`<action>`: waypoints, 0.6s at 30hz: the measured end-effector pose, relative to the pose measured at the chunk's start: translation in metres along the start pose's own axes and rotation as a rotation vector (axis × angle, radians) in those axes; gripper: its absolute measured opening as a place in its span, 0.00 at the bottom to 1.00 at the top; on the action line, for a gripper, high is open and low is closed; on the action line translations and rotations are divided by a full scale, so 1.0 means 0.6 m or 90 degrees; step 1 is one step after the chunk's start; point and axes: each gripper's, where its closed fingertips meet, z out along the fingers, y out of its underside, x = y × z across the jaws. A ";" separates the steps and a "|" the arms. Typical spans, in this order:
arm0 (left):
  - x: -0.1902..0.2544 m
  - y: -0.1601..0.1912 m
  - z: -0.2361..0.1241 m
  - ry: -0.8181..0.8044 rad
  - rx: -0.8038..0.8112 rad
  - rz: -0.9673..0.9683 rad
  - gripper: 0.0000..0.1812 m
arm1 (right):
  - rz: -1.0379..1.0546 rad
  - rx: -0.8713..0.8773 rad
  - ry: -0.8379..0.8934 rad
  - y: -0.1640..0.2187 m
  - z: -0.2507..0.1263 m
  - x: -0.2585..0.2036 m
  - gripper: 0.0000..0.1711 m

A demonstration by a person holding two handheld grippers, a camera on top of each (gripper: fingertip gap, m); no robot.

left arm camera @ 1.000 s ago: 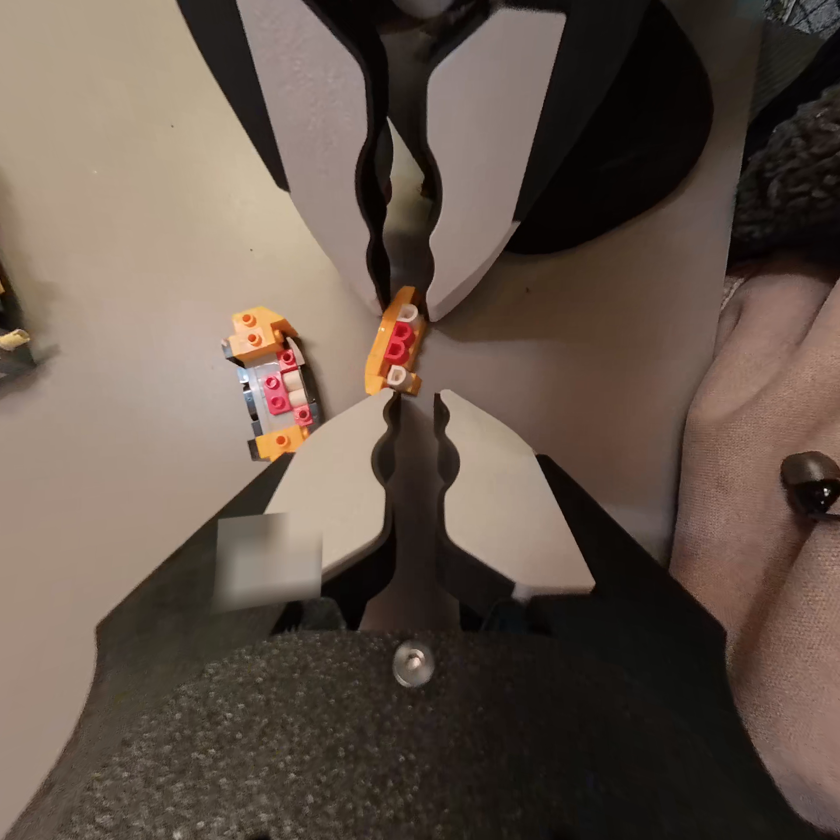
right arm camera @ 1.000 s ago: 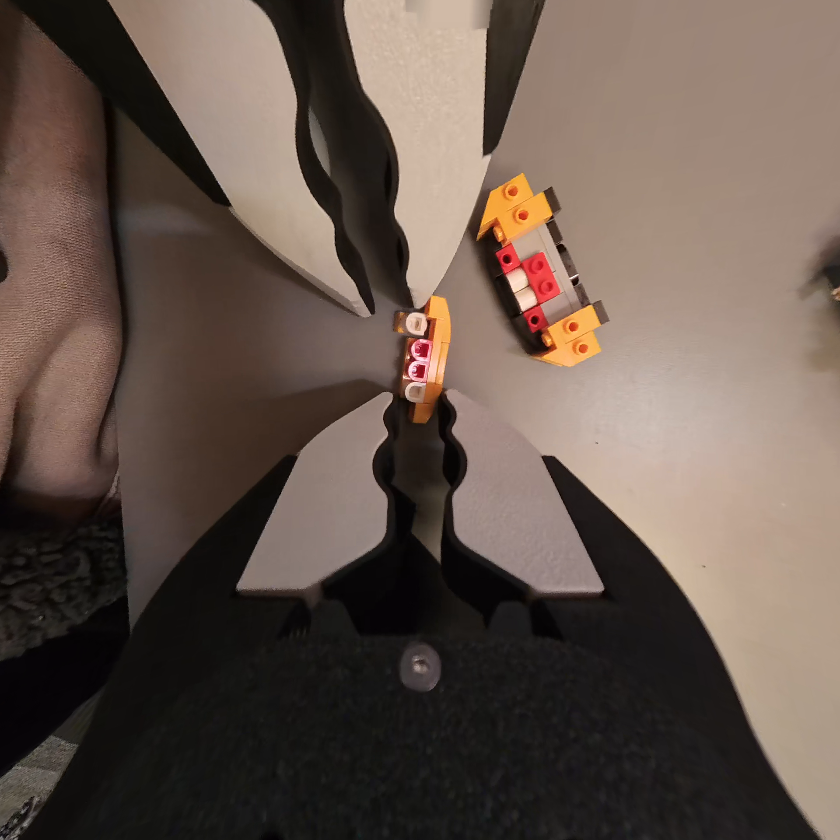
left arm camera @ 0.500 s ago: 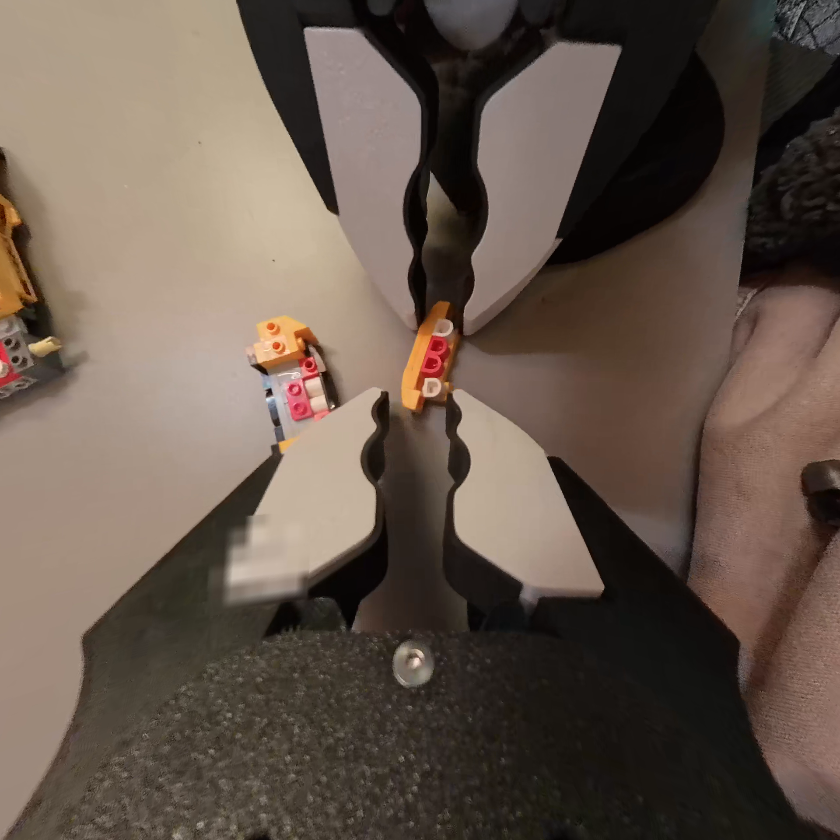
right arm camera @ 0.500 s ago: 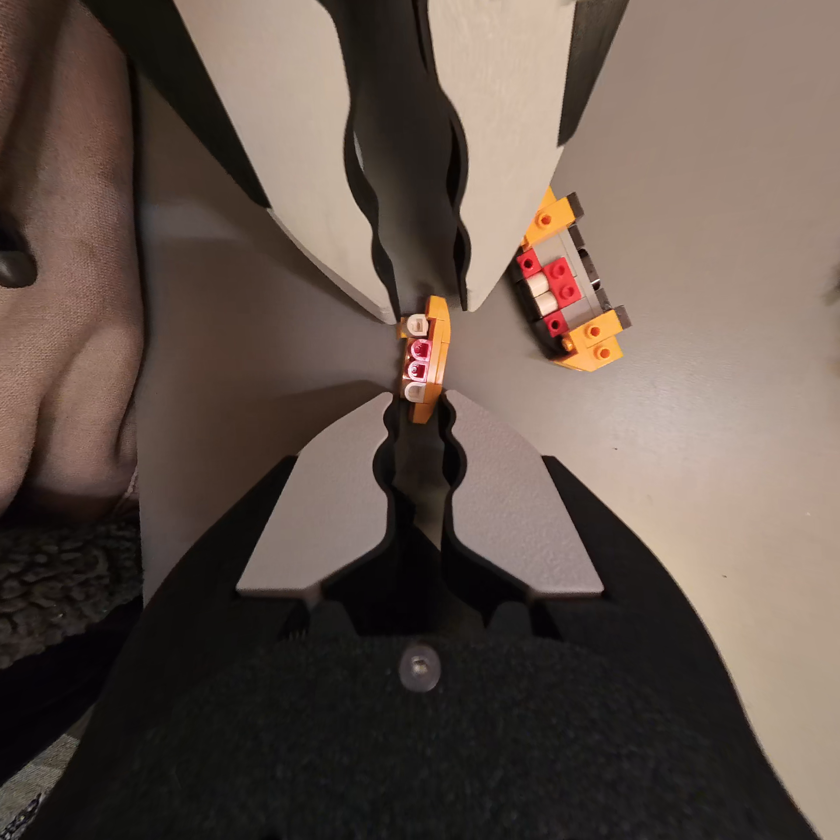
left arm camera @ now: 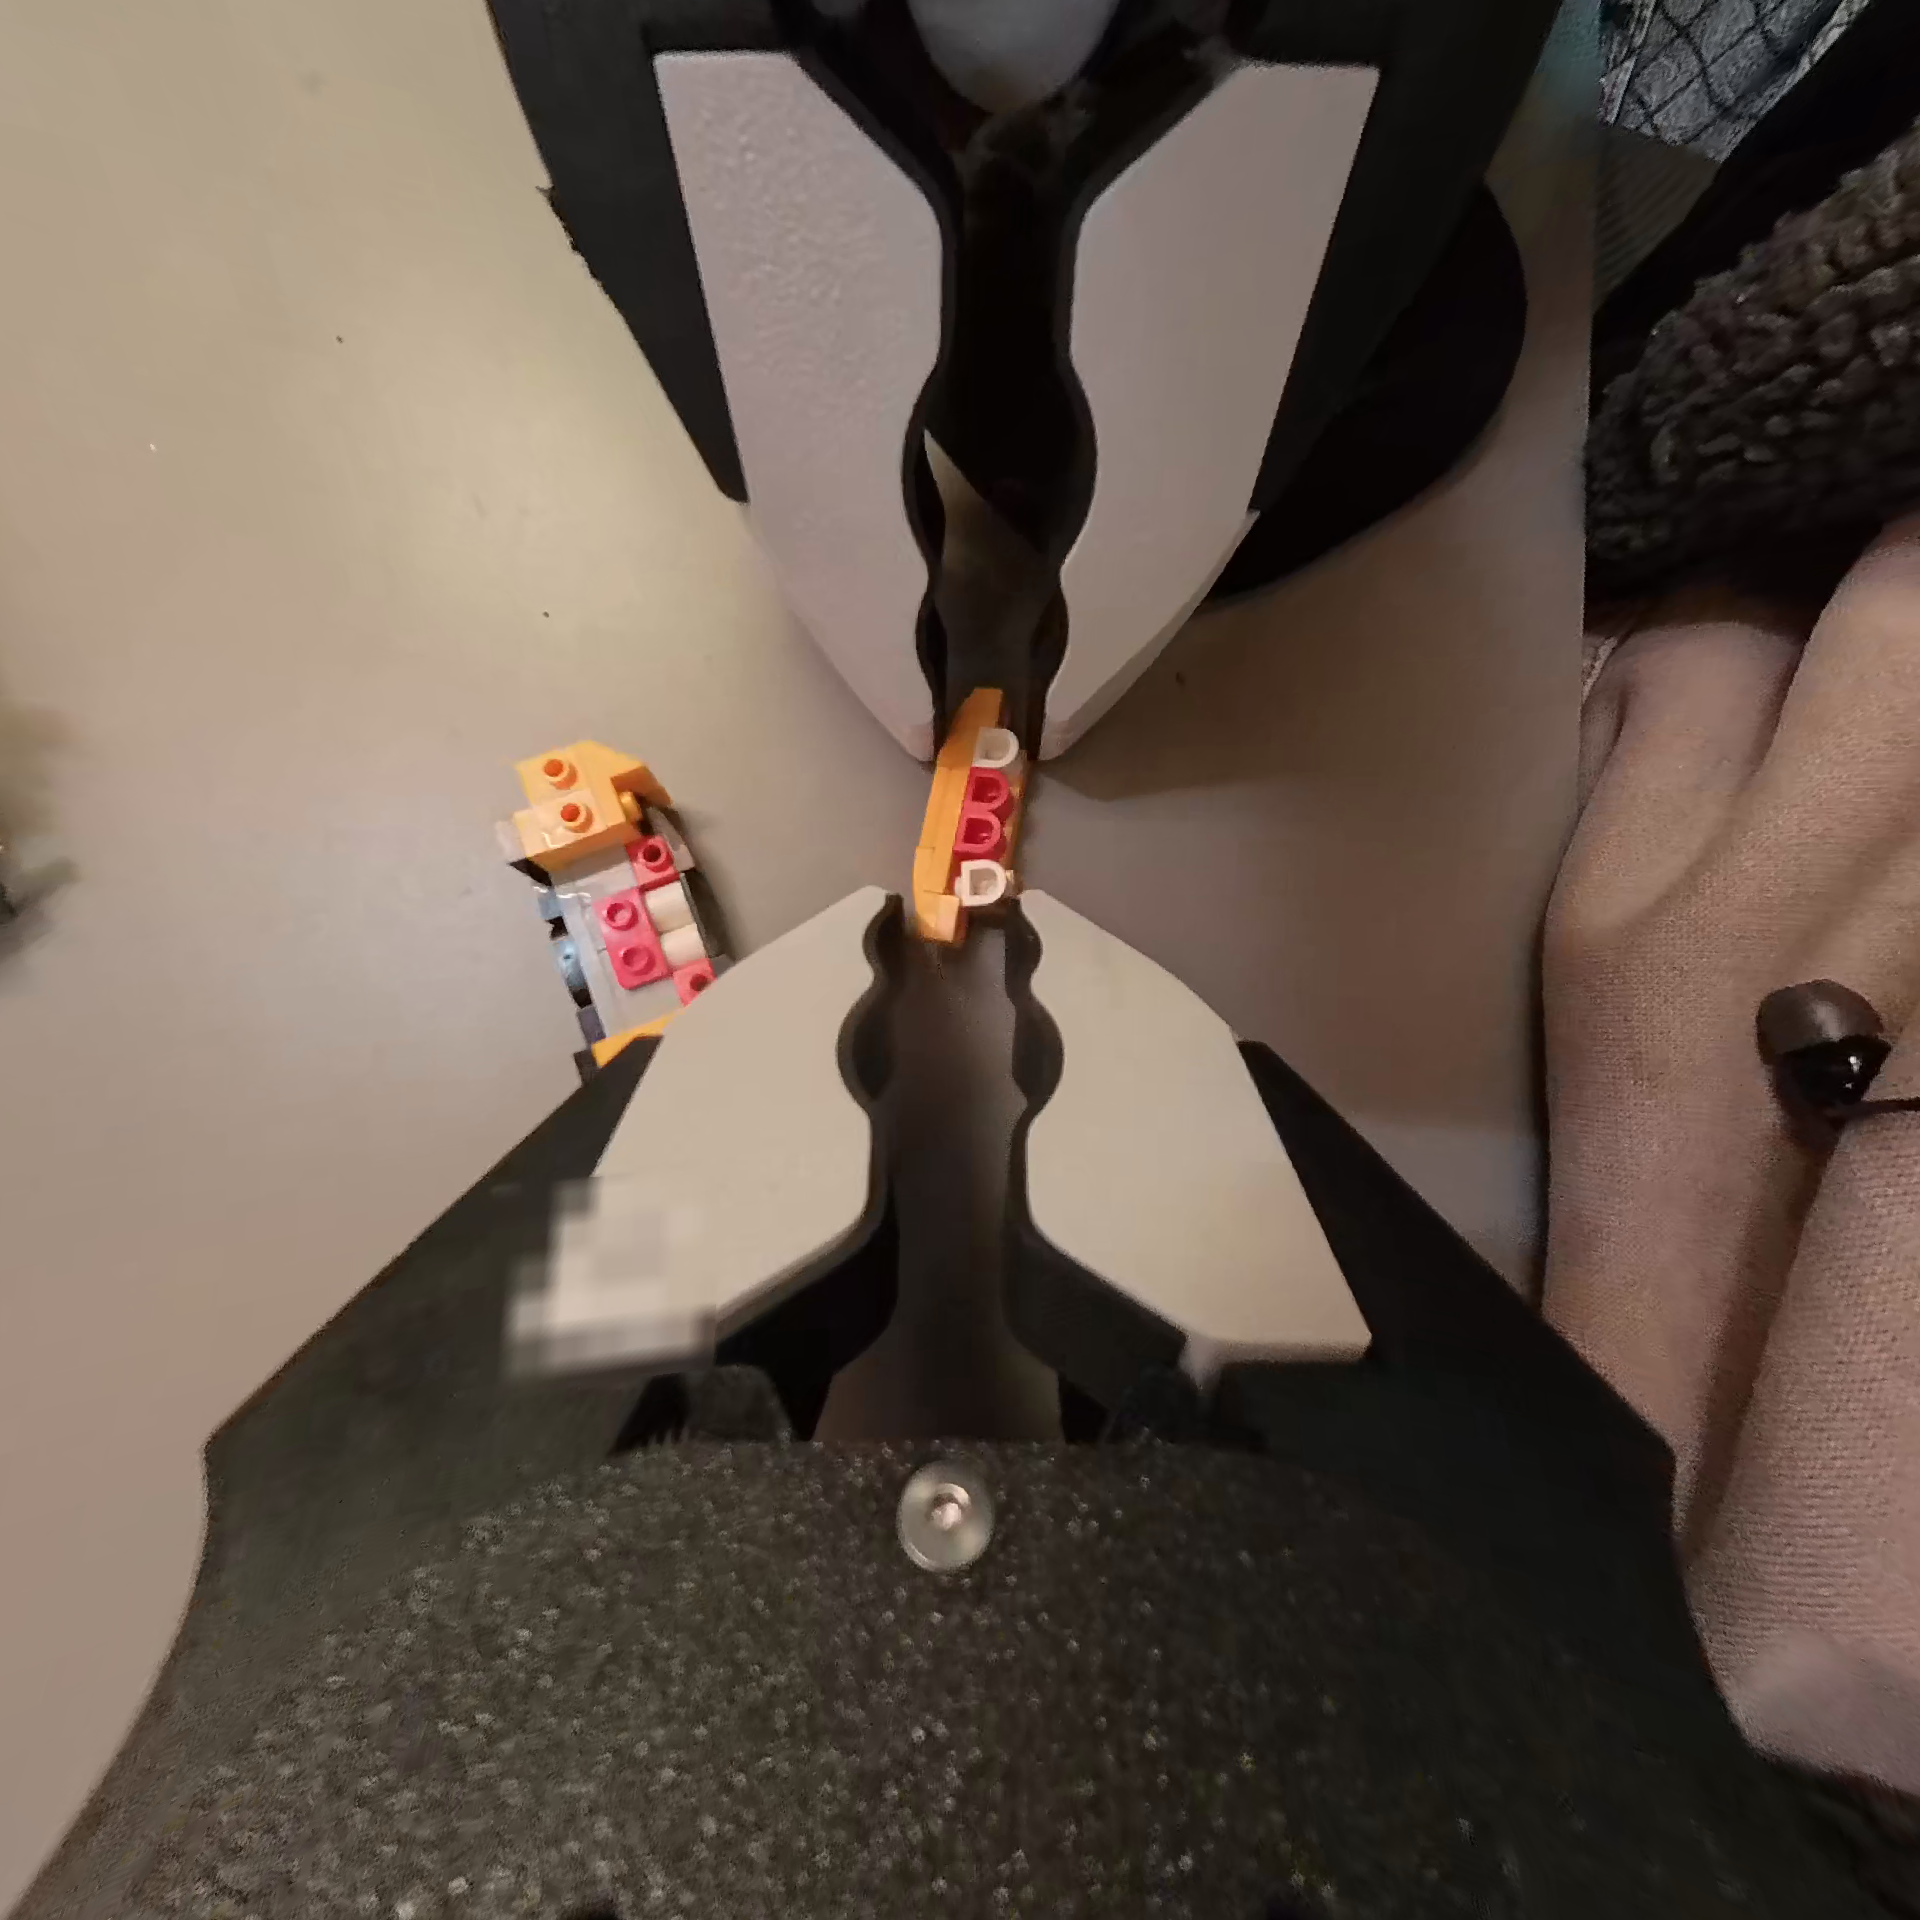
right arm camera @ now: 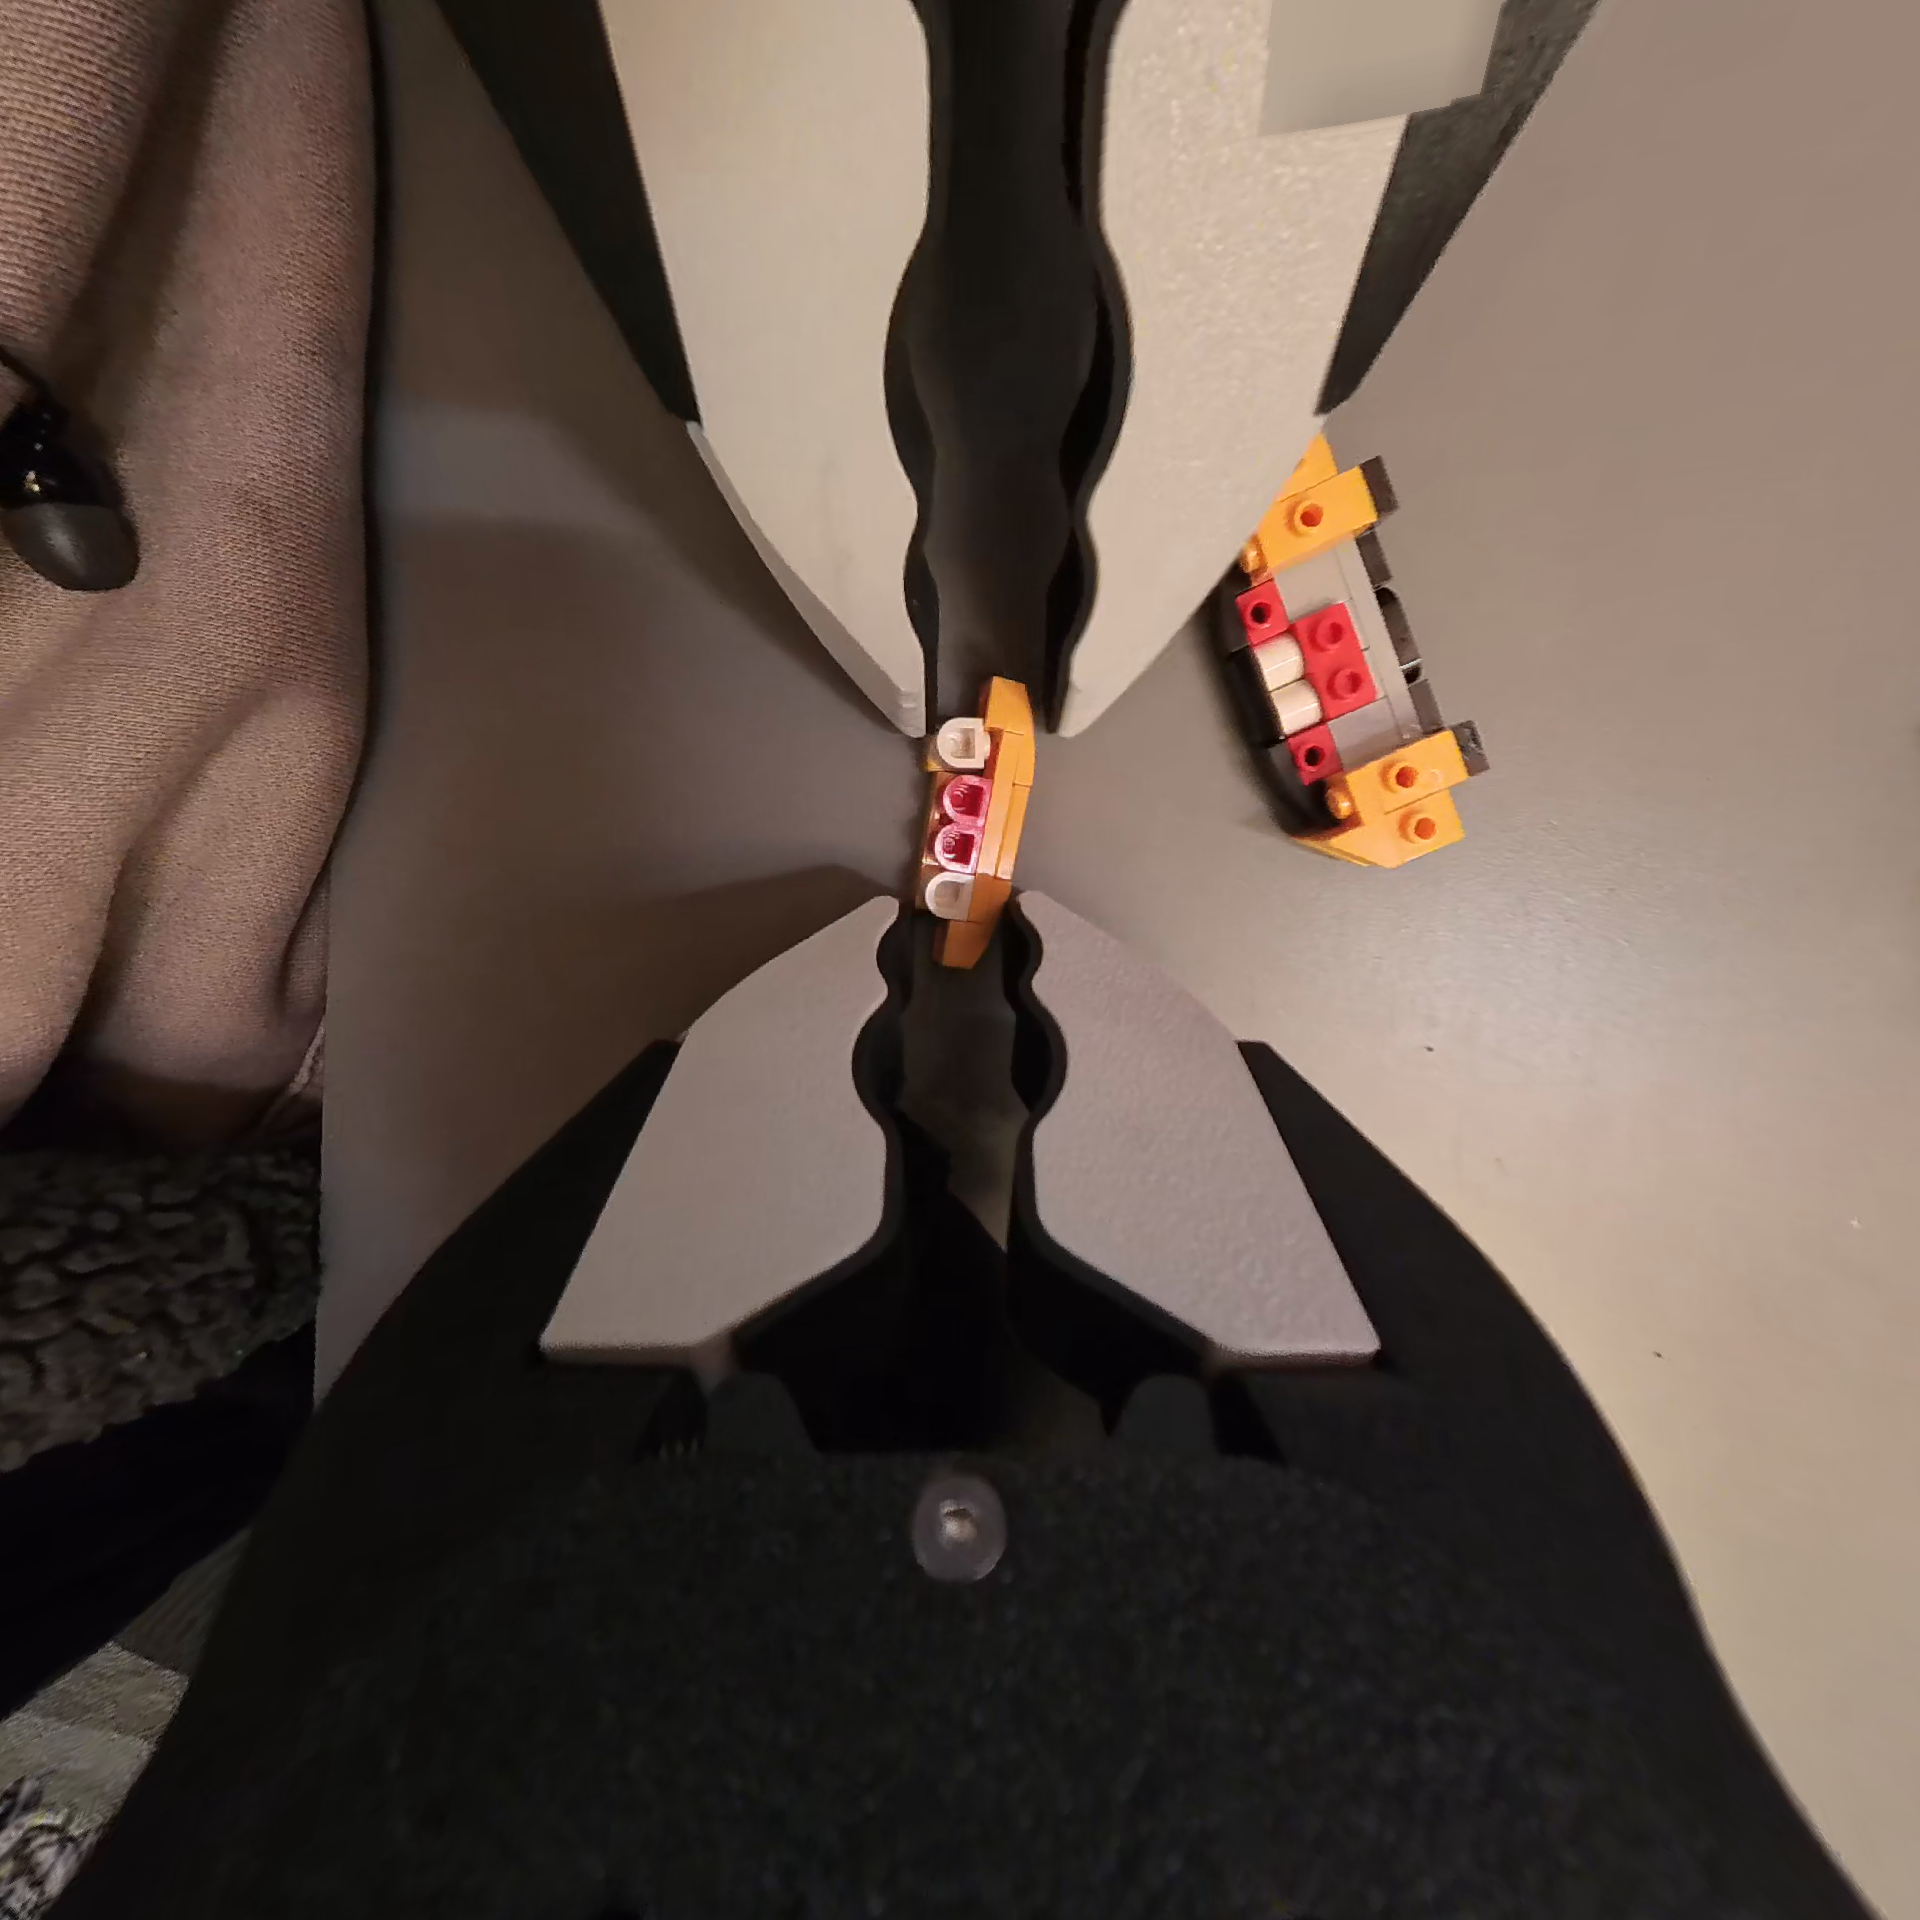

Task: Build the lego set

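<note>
a: where do we have the small orange piece?

b: we hold it between our two grippers, which meet tip to tip over the table, nearer the table's edge where the beige cloth lies than its middle. the piece runs lengthwise from one gripper to the other, with two red and two white studs in a row on one side.

a: and our right gripper?

b: its fingers are drawn in narrow and pinch one orange end of the piece.

a: our left gripper?

b: its fingers stand narrow too, with the other end of the piece between the tips. we see a thin gap on the orange side, so we cannot tell whether they grip it or only bracket it.

a: where is the lego assembly?

b: it lies flat on the table, just beside our left gripper and farther from the cloth edge than the small piece is. one left finger hides its near end. it has orange corner bricks at both ends, red and cream bricks in the middle and grey and dark plates beneath. it is apart from the small piece.

a: anything else?

b: a dark toggle sits on the beige cloth, and a dark fleecy fabric lies beyond the cloth, off the table's edge.
</note>
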 end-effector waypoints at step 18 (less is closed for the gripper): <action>0.023 -0.001 0.000 0.093 0.019 0.017 0.09 | -0.091 0.022 -0.030 0.000 0.000 -0.015 0.08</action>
